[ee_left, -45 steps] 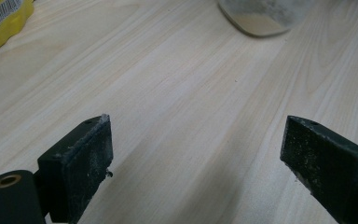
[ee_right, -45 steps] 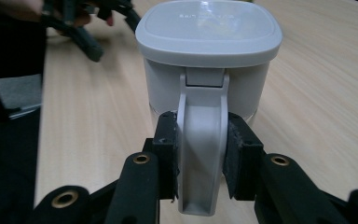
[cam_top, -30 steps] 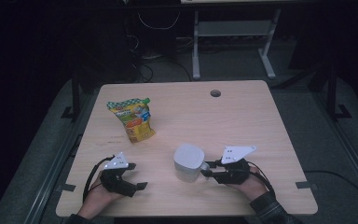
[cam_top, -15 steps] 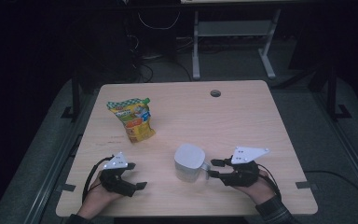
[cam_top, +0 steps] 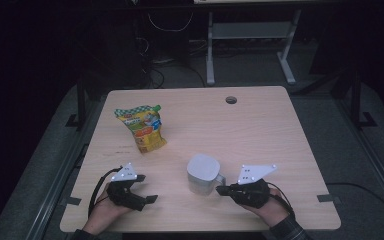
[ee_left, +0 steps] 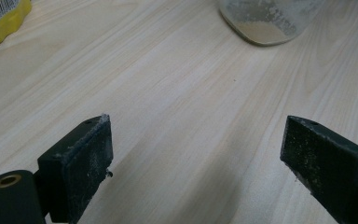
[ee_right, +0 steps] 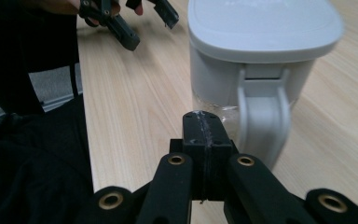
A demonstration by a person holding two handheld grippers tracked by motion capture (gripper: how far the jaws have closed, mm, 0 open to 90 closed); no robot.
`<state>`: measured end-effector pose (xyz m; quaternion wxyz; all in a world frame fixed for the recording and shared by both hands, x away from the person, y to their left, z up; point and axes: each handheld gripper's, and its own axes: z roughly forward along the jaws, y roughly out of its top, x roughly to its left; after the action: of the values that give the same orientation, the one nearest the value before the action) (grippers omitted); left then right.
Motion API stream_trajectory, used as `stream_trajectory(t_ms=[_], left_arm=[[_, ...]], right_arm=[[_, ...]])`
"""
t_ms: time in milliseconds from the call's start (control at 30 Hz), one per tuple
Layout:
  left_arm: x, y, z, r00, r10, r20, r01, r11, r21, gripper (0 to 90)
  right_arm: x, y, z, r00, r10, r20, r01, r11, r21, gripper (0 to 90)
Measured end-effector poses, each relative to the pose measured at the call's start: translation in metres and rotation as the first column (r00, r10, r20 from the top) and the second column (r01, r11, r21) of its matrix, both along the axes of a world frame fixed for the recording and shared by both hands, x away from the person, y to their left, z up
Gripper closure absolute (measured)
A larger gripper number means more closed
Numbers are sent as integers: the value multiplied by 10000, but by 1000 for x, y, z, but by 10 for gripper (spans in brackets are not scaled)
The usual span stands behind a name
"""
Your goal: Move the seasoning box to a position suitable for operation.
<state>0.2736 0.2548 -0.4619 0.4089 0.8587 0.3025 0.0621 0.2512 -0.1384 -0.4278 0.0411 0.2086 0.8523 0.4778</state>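
Right gripper [ee_right: 204, 122] just closed, empty, beside lidded jug [cam_top: 203, 173], contents perhaps powder.

We count one worktop [cam_top: 260, 130], pale wood, with one round cable hole [cam_top: 231, 100] near its far edge. On it we see one white lidded jug [cam_top: 203, 174] with one handle [ee_right: 262, 119], and one yellow snack pouch [cam_top: 141, 128]. We count two grippers: the left gripper [cam_top: 140, 192] and the right gripper [cam_top: 222, 190], each with two black jaws and each carrying one grey three-cornered plate. Two hands hold them, one to each gripper.
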Motion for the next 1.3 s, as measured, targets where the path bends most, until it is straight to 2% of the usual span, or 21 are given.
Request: stream_trajectory(t_ms=[100,333,667,1000,1300], left_arm=[[-1,-1,0,10000,-5,-45,5,10000,24,86],[0,0,0,10000,-16,-38,16,10000,3,86],[0,-1,0,9999,-91,-63,91,9999,60,86],[0,-2,-1,9999,-115,-81,115,9999,37,86],[0,0,-2,9999,-79,-139,78,9999,-64,86]], right_arm=[[2,5,-3,9999,-107,10,107,9998,-185,900],[6,2,-3,9994,-317,118,320,9993,-193,900],[21,-12,-4,9952,-962,189,967,9950,-247,900],[33,-21,-4,9901,-1368,303,1378,9898,-352,900],[36,-24,-3,9891,-1429,345,1438,9892,-273,900]])
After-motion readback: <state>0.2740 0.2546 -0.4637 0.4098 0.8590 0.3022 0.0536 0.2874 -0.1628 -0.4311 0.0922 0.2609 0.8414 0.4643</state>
